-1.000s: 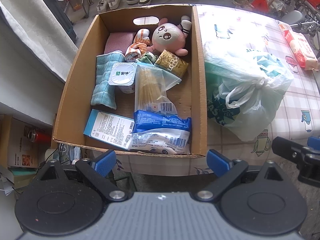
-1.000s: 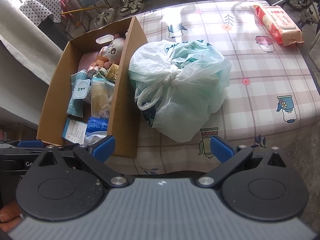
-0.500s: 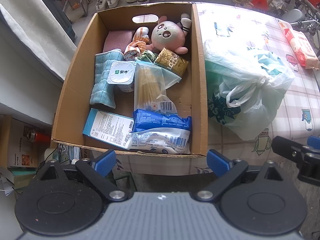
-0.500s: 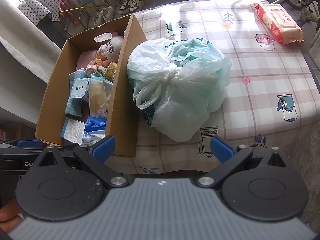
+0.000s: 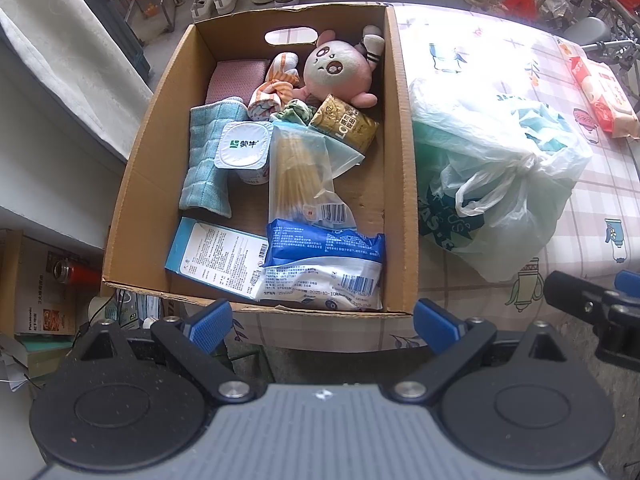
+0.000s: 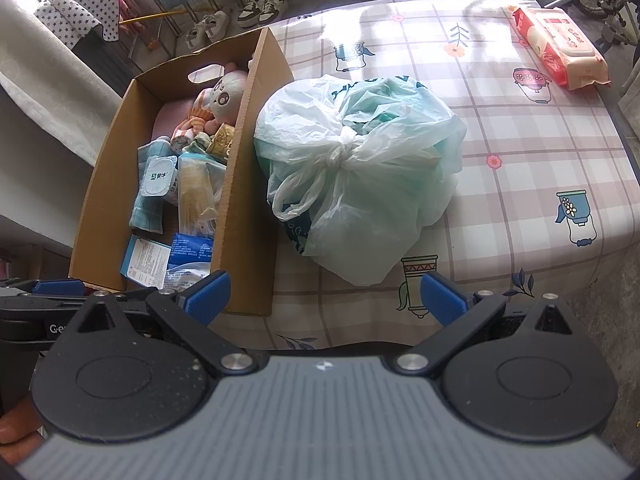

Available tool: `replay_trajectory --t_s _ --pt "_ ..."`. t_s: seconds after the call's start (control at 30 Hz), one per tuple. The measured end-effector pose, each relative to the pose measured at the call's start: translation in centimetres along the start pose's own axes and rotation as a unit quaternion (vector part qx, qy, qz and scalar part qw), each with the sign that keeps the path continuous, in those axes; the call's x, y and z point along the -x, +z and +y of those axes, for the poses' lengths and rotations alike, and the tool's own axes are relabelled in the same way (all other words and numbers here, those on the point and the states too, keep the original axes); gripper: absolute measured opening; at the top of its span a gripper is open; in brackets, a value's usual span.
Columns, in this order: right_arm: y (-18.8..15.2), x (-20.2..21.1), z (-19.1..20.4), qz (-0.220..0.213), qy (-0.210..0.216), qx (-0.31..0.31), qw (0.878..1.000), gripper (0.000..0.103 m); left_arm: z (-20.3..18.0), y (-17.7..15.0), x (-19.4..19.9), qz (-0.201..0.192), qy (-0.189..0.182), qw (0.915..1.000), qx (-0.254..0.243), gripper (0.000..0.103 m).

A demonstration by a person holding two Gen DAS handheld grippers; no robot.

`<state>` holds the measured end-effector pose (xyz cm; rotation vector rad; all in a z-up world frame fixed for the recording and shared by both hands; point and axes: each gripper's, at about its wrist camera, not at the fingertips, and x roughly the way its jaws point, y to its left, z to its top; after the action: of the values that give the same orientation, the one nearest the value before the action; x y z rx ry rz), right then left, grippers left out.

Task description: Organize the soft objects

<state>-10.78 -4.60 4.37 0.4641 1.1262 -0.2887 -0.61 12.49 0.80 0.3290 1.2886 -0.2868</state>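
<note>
Beneath the knotted plastic bag (image 6: 360, 172), contents stay unreadable; left gripper (image 5: 322, 326) and right gripper (image 6: 324, 294) gape apart, empty.

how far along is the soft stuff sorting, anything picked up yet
Nothing looks sorted yet. The pink plush, blue towel and striped cloth lie in the cardboard box, mixed with a yogurt cup and noodle bag. Left gripper and right gripper are open and empty, short of the box. The tied plastic bag sits beside it. All picking remains.
</note>
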Motion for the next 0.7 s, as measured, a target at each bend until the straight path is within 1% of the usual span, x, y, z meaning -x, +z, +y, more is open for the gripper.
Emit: replay_trajectory --t_s 0.7 --pt "0.11 -0.2 -0.01 0.0 0.0 -0.001 1.0 0.102 -0.09 0.05 -0.08 0.001 0.0 1.0 -0.001 0.098"
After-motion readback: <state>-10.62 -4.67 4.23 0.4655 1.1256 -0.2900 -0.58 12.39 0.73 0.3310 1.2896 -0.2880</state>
